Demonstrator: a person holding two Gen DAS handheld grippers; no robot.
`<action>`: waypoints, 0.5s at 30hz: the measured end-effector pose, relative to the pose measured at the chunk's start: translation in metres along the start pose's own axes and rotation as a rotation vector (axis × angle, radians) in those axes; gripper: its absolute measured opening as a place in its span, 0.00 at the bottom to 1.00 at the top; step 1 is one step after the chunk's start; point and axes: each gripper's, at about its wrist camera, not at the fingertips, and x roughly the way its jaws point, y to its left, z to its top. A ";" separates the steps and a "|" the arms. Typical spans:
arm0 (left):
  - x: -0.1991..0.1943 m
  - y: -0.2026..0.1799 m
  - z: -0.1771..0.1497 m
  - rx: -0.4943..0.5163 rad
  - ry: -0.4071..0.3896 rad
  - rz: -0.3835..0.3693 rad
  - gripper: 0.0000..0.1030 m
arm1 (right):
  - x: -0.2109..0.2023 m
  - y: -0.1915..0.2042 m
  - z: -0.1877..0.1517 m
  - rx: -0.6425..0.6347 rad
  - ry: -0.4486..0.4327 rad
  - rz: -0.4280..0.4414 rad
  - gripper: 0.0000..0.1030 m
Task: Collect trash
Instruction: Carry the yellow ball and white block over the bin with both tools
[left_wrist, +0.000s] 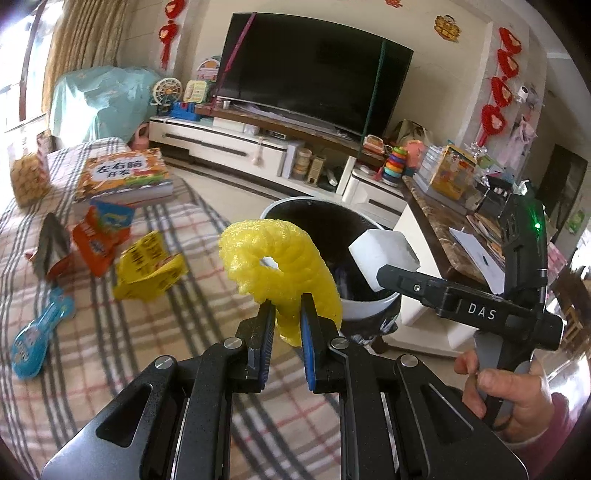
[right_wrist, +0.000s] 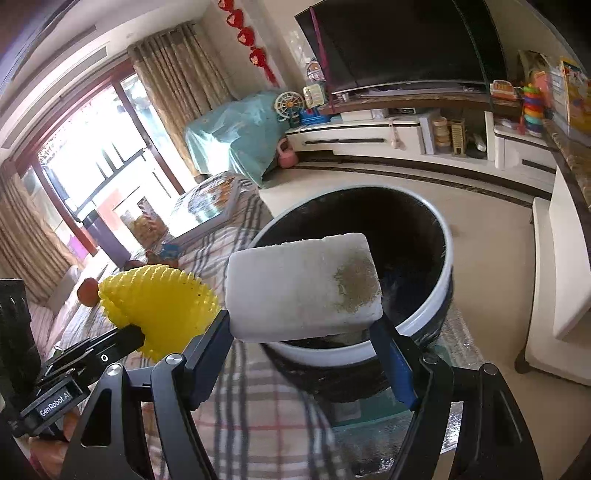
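Note:
My left gripper (left_wrist: 287, 306) is shut on a yellow foam net sleeve (left_wrist: 277, 262), held up just left of the bin's near rim. The same yellow foam net sleeve (right_wrist: 159, 306) shows at the lower left of the right wrist view. My right gripper (right_wrist: 301, 328) is shut on a white foam block (right_wrist: 303, 288) with a brownish stain, held over the near rim of the bin (right_wrist: 439, 291). That white foam block (left_wrist: 384, 254) hangs over the bin (left_wrist: 365, 308), which is black inside with a white rim.
On the plaid-covered surface (left_wrist: 192, 325) lie a yellow wrapper (left_wrist: 147, 269), an orange wrapper (left_wrist: 98, 240), a blue wrapper (left_wrist: 37, 343) and a thick book (left_wrist: 123, 177). A marble-topped table (left_wrist: 454, 236) stands right of the bin. A TV unit (left_wrist: 229, 144) lines the far wall.

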 end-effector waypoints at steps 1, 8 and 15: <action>0.002 -0.001 0.002 0.005 0.001 -0.002 0.12 | 0.000 -0.002 0.001 0.001 0.000 -0.002 0.74; 0.019 -0.011 0.013 0.026 0.010 -0.006 0.12 | 0.003 -0.015 0.007 0.003 0.003 -0.025 0.74; 0.034 -0.015 0.021 0.039 0.022 -0.008 0.12 | 0.007 -0.022 0.013 -0.002 0.005 -0.039 0.74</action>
